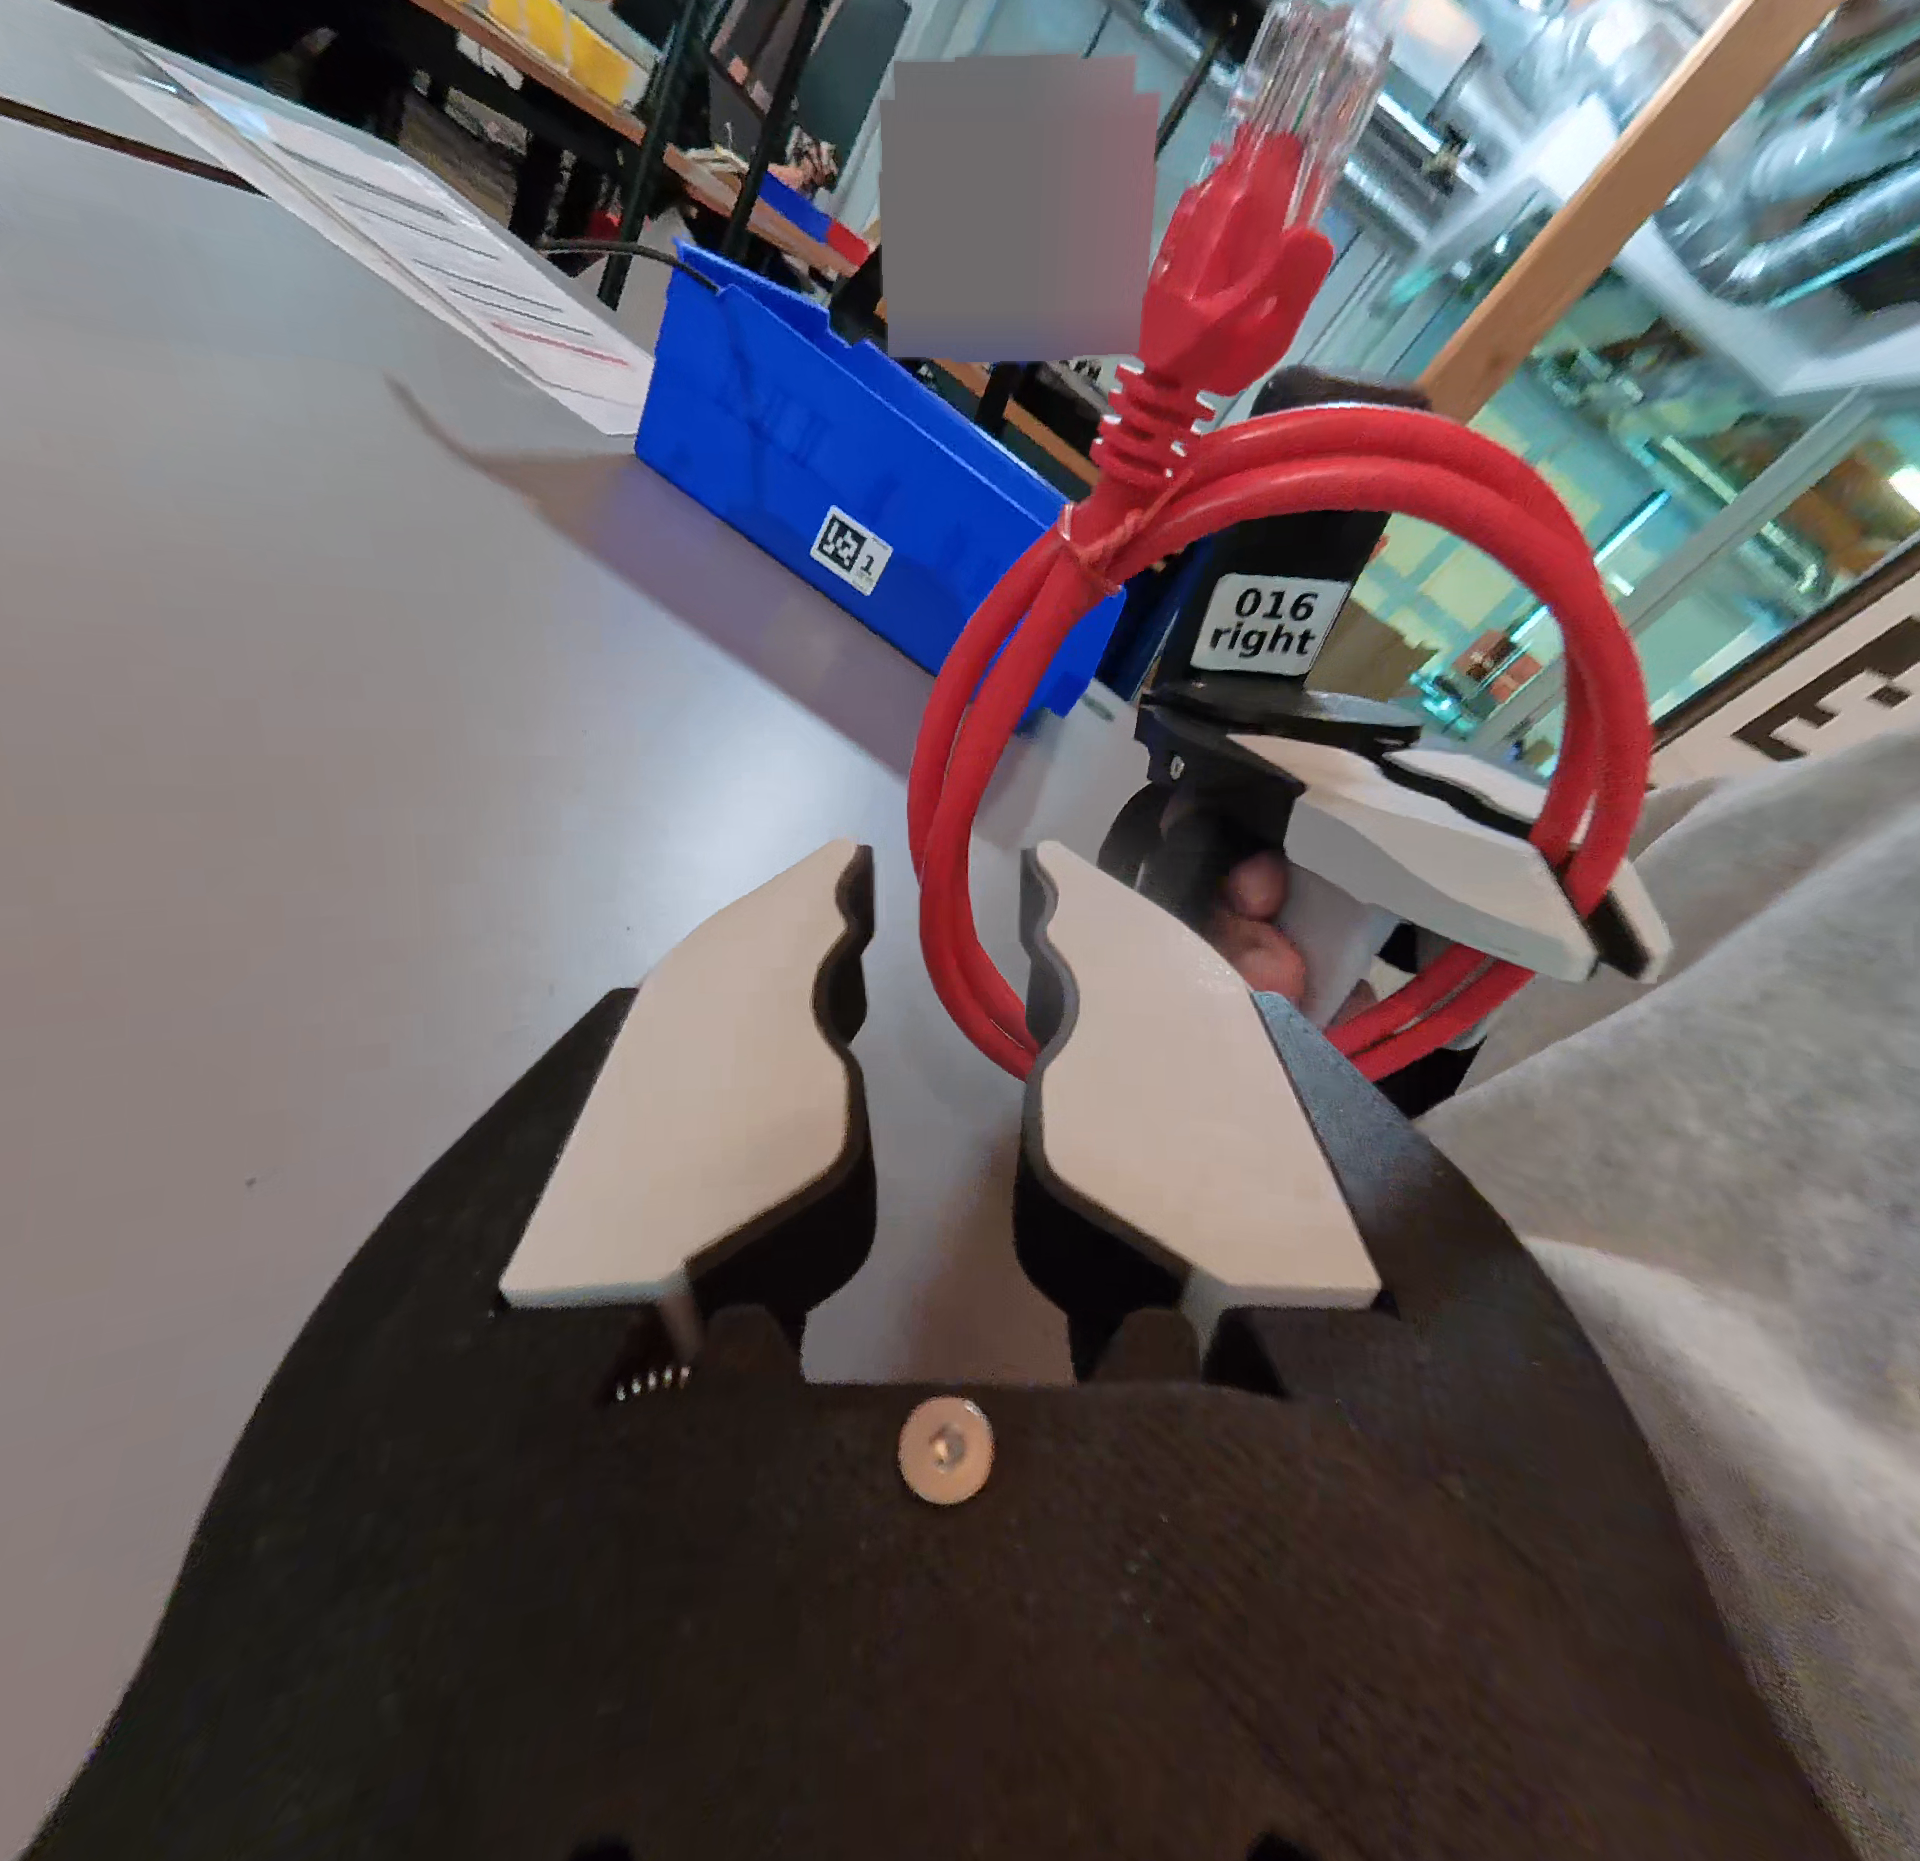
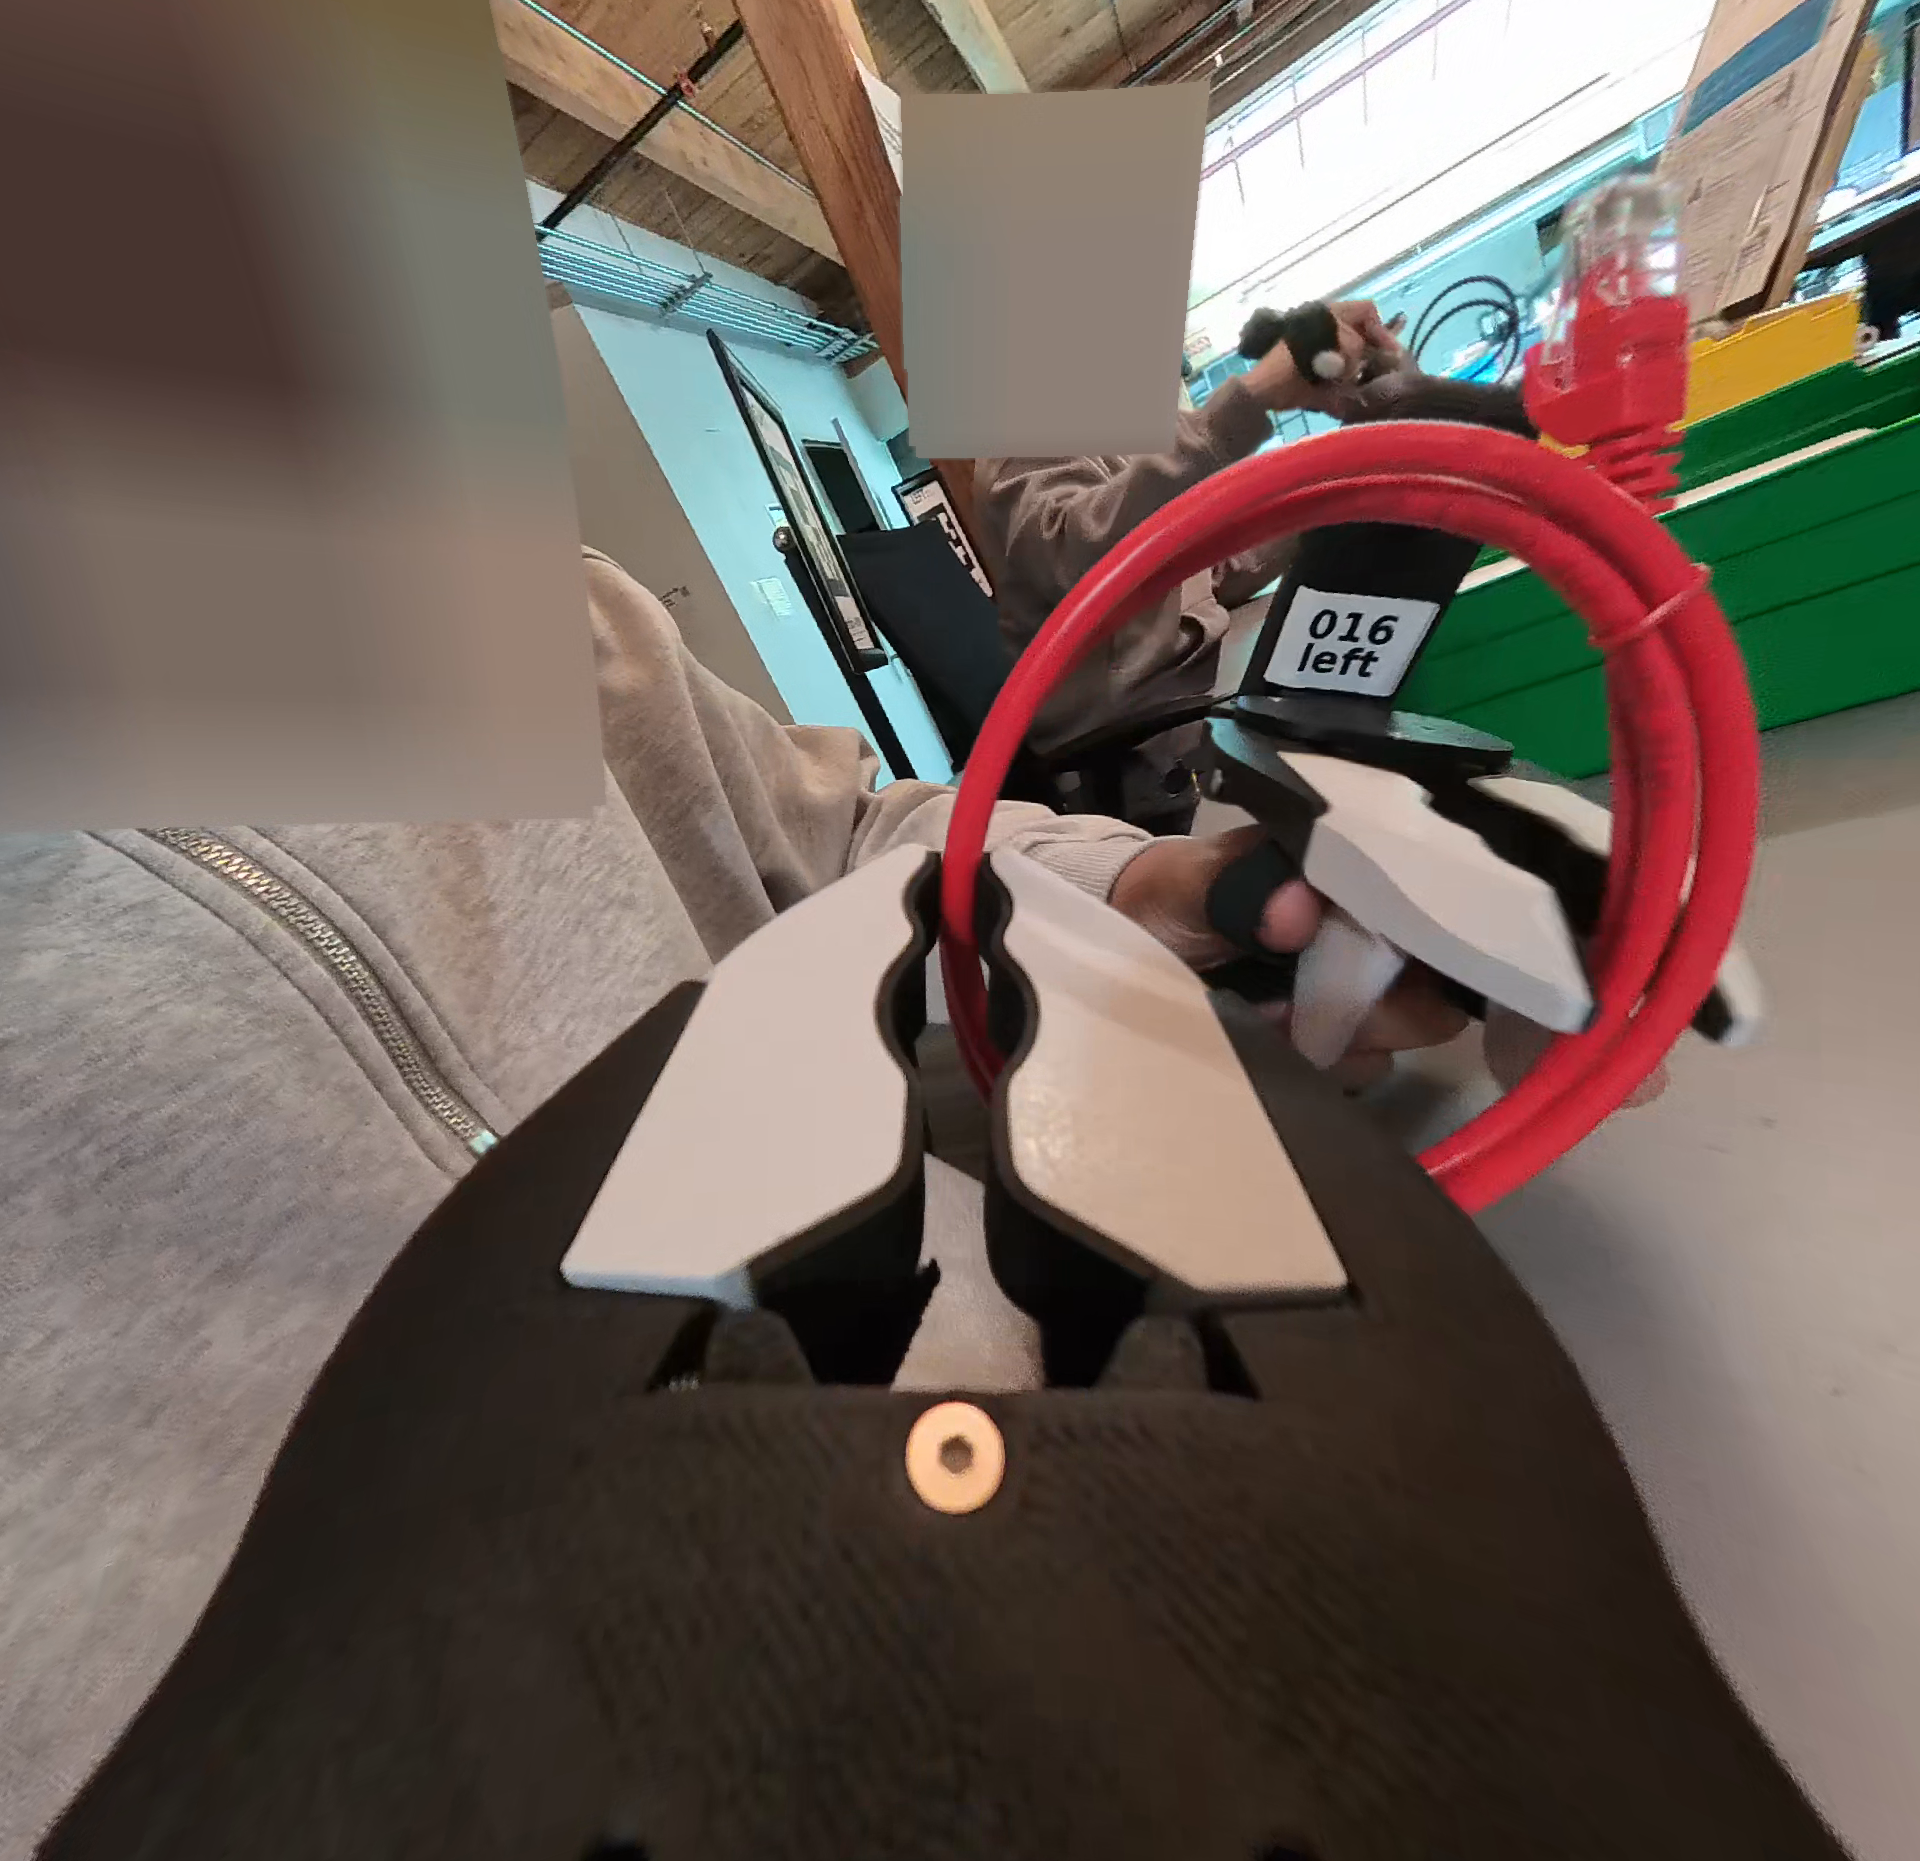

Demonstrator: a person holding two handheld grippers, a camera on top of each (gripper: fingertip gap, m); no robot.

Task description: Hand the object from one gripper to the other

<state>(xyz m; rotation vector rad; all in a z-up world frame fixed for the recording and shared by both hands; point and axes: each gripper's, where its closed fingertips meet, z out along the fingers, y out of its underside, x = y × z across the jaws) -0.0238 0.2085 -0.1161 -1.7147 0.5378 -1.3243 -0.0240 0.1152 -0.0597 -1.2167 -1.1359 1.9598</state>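
Observation:
A coiled red network cable (image 1: 940, 772) tied with a thin red wire is held upright above the grey table (image 1: 312, 772). Its red boot with a clear plug (image 1: 1236, 263) points up. My right gripper (image 2: 961, 866) is shut on one side of the coil (image 2: 1704, 772); it also shows in the left wrist view (image 1: 1621, 938), clamped on the coil's far side. My left gripper (image 1: 945, 855) is open, and the coil's near side runs between its fingers, close to the right finger. In the right wrist view the left gripper (image 2: 1652, 1001) straddles the coil.
A blue bin (image 1: 790, 461) stands on the table behind the coil, with paper sheets (image 1: 416, 222) farther back left. Green bins (image 2: 1818, 564) stand beyond the left gripper. The holder's grey sweater (image 2: 208, 980) is close by. Another person (image 2: 1091, 533) sits behind.

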